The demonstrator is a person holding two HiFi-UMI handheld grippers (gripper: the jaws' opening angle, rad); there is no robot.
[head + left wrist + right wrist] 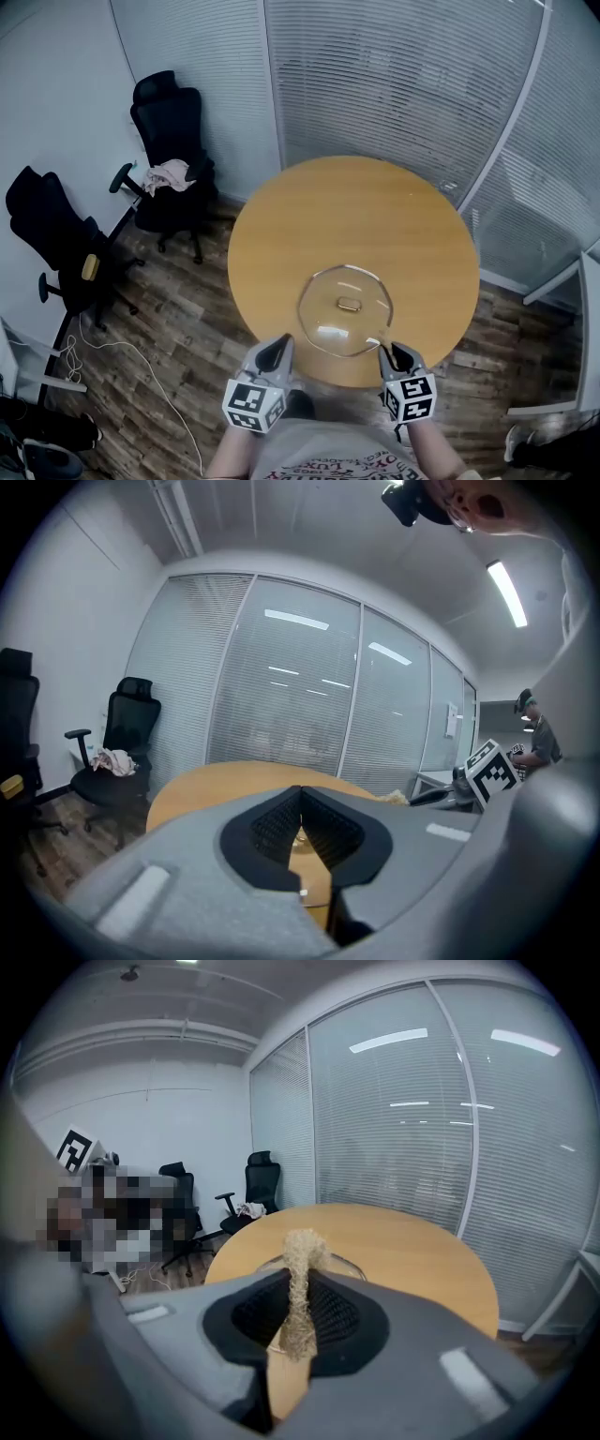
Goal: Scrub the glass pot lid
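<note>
On the table: the glass pot lid point(323, 326) is lying flat on the round wooden table point(375, 216). It is sitting close to the table's edge nearest the person, with its knob point(349, 304) pointing up.
Left gripper point(278, 347): it is hovering just over the table's near edge. Its jaws are pressing together with nothing between them.
Right gripper point(389, 352): it is hovering over the table's near edge too, further along to the right. It is squeezing a rough tan scrubber point(300, 1279), which is poking out past the jaw tips.
How the lid will handle: it is looking hard, stiff, smooth and slippery. I am guessing it is a bit heavy and could crack or chip if it slides off the table.
Where to hold: I am thinking the knob in the middle is the best spot, and the rim is second best. The left gripper would have to open first. Pushing down there should stop the lid skating on the table while the scrubber is rubbing.
Head view: it is showing the whole lid, both grippers, and two black chairs point(169, 141) on the floor off the table's left side. It is not showing clearly what the jaws are holding.
Right gripper view: it is showing the scrubber pinched tight, with the lid's edge peeking out behind it on the table.
Left gripper view: it is showing its own jaws meeting, with only bare table past them.
</note>
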